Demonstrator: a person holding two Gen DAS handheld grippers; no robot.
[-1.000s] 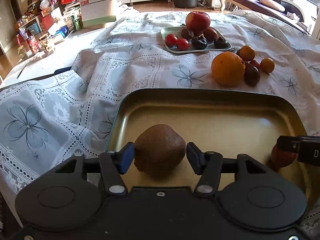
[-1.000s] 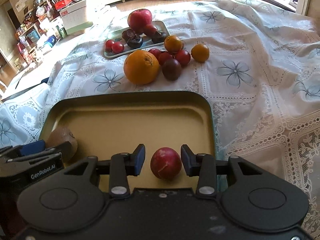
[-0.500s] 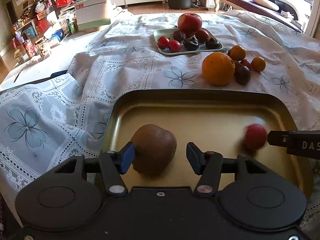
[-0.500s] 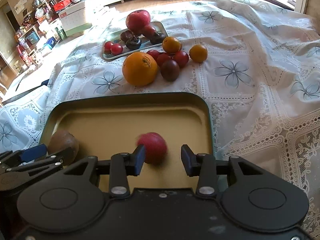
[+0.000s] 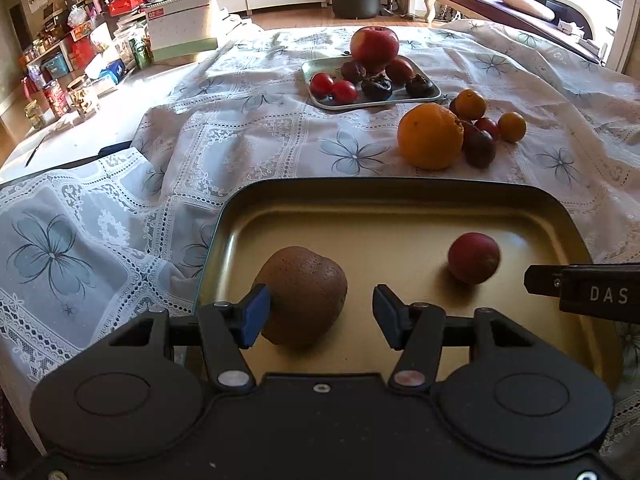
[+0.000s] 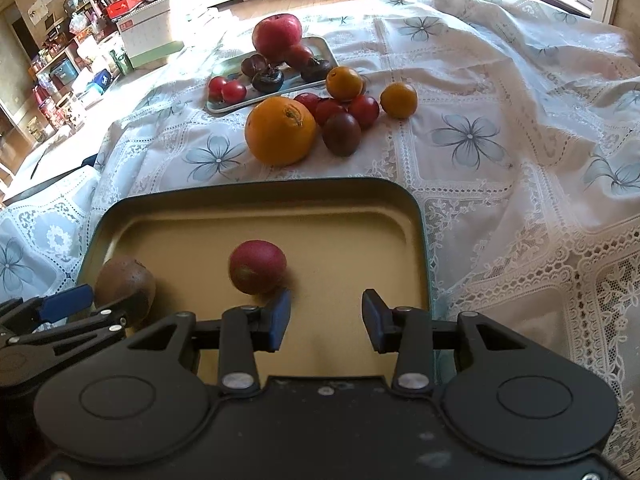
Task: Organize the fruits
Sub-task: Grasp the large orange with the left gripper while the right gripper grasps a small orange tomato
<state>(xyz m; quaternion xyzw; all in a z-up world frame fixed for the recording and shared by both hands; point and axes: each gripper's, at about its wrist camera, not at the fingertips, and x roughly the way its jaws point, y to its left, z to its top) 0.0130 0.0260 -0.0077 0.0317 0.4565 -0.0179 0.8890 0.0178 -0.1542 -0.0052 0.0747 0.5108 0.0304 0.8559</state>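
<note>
A gold tray lies near me on the lace cloth. A brown kiwi rests in it between the fingers of my open left gripper, against the left pad. A small red fruit lies loose on the tray floor, ahead and left of my open, empty right gripper. Beyond the tray sit a big orange, small oranges, red and dark plums.
A small grey tray at the back holds a red apple, tomatoes and dark fruits. The cloth drops off at the left edge. Shelves, boxes and a sofa stand beyond the table.
The red fruit left the right gripper's jaws and rolled leftward across the tray. The kiwi now rests against the left pad. Both grippers drew back slightly.
</note>
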